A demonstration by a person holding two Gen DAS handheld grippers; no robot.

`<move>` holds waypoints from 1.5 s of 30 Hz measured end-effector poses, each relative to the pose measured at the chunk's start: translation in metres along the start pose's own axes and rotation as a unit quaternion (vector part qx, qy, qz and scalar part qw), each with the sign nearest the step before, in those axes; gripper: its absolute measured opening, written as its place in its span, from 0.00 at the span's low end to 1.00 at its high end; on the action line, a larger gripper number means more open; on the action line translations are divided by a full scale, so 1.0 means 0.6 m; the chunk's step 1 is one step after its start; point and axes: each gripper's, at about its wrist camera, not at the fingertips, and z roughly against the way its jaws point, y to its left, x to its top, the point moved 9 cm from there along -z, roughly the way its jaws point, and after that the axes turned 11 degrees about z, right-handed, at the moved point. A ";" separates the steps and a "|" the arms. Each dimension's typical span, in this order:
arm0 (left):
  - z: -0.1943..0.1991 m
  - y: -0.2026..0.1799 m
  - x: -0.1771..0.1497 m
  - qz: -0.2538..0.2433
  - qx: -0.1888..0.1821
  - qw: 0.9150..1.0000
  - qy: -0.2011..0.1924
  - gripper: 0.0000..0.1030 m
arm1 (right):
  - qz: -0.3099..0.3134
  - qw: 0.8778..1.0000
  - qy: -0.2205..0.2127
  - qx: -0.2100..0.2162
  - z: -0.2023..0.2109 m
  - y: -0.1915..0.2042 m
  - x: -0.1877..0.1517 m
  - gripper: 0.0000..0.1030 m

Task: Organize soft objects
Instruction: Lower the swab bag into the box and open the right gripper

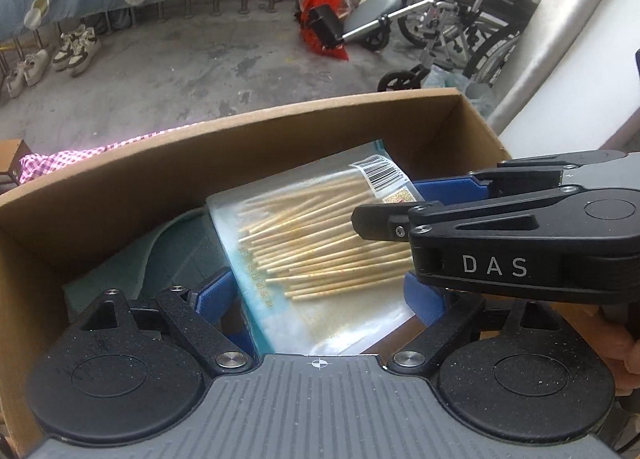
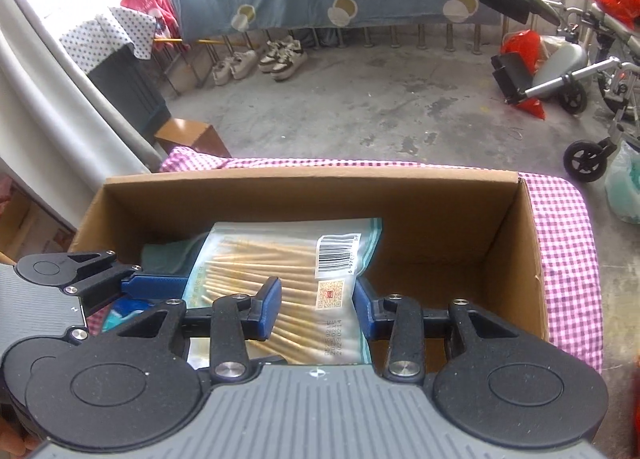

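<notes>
Stick packet (image 2: 280, 279) lies flat in the cardboard box (image 2: 460, 203). Left gripper (image 1: 320, 295) wide, empty; right gripper (image 2: 316, 307) half-open, gripping nothing I can see. I'd pinch one edge.

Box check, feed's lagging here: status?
Both grippers, left gripper and right gripper, open over the box. Stick bag lies inside, unheld. Nothing in the way.

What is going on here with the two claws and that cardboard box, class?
A person holds a claw in each hand over an open brown cardboard box on a pink checked cloth. Inside lies a clear plastic packet of pale wooden sticks. The left claw stands wide open around it; the right claw is half open over it. Neither clearly grips it.
</notes>
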 end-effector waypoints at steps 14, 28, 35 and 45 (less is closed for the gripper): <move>0.010 0.016 0.016 0.015 0.040 0.999 -0.006 0.97 | 0.007 1.000 -0.022 -0.018 0.019 -0.013 -0.007 0.41; 0.304 0.024 -0.033 0.015 -0.015 0.989 -0.147 1.00 | 0.041 0.998 -0.009 0.048 0.138 0.094 -0.035 0.42; 0.372 0.083 -0.142 0.059 -0.011 0.978 -0.201 1.00 | 0.055 0.995 0.050 0.060 0.064 0.156 -0.058 0.42; 0.340 0.159 -0.265 0.135 -0.012 0.969 -0.205 1.00 | 0.049 0.993 0.091 0.057 -0.064 0.183 -0.068 0.40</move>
